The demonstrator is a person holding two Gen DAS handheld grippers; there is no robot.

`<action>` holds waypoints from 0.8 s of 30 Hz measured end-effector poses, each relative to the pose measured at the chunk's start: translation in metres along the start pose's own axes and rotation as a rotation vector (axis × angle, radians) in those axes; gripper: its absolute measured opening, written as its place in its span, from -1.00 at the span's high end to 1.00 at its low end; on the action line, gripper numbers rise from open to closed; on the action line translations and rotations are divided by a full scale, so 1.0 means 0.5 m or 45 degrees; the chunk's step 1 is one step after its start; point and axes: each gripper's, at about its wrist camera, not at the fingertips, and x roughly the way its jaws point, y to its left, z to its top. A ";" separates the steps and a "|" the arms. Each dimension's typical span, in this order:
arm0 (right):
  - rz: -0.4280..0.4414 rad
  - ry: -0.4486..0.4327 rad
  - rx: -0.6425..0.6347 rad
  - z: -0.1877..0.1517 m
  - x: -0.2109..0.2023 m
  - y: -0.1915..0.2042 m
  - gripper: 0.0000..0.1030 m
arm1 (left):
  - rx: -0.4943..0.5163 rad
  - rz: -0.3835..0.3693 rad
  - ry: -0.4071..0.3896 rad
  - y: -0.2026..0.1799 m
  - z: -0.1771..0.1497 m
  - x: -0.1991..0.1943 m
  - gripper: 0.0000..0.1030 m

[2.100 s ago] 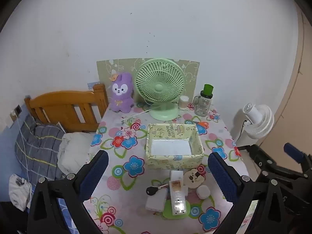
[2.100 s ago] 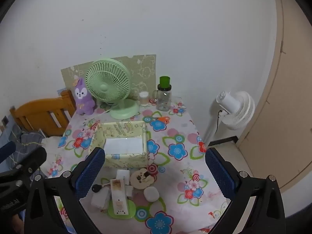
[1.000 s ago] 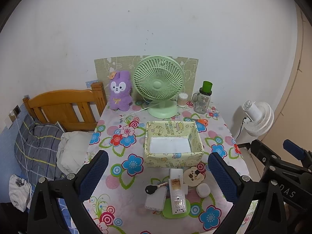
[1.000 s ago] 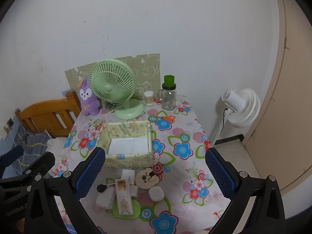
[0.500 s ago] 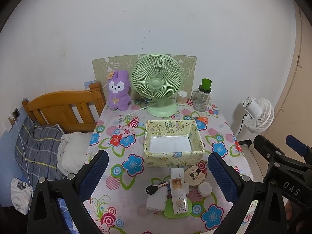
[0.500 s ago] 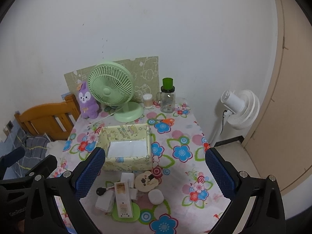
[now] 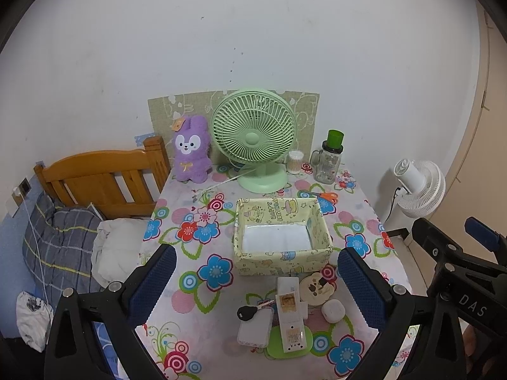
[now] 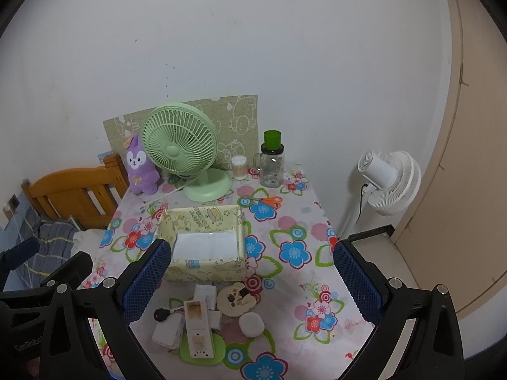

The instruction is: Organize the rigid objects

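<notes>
A: Left wrist view first. Against the earlier frames the whole scene sits a little lower and farther off; the camera has drifted up and back. Nothing on the bench (image 7: 177,209) has shifted. Left gripper (image 7: 253,280) spread wide, empty, hanging above the near edge.

B: So the sorting hasn't begun?

A: I judge not. The yellow box (image 7: 282,237), centre of the frame, shows only its pale bottom. The pile lies just below it: tall white carton (image 7: 289,316), black key (image 7: 245,312), flat white case (image 7: 255,329), round bear-face tin (image 7: 316,288), small white puck (image 7: 332,310), green disc (image 7: 279,350) under the carton's near end.

B: The carton's lie?

A: Flat, long axis running from the lower edge of the frame up toward the box, nearly square to its front wall. The key's blade points right, toward the carton.

A: Right wrist view. Same slow rise, the bench seen from farther right. Right gripper (image 8: 252,280) spread too, holding nothing; the left gripper's black frame shows at lower left.

B: Pile here?

A: Lower centre-left, near the left finger (image 8: 144,280), apart from it. Carton (image 8: 196,329) again points up-frame at the box (image 8: 204,243), leaning slightly left. Scissors (image 8: 269,202) beyond the box, handles to the right.
</notes>
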 end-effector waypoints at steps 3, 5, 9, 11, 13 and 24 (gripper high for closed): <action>-0.001 0.000 -0.001 0.000 0.001 0.001 -1.00 | -0.002 0.001 0.001 -0.001 0.000 0.002 -1.00; 0.000 -0.001 0.000 0.000 0.001 0.000 -1.00 | -0.001 0.000 0.002 -0.001 -0.001 0.000 -1.00; 0.002 0.000 0.001 0.000 0.001 0.001 -1.00 | -0.004 -0.003 0.009 -0.003 -0.001 0.006 -1.00; -0.001 -0.001 0.000 0.001 0.001 0.001 -1.00 | -0.006 -0.005 0.010 -0.003 0.001 0.009 -1.00; 0.000 0.000 -0.002 0.001 0.001 0.001 -1.00 | -0.006 -0.005 0.009 -0.002 0.001 0.010 -1.00; 0.006 0.002 0.001 0.003 0.007 0.002 -1.00 | -0.011 -0.014 0.008 -0.001 0.003 0.015 -1.00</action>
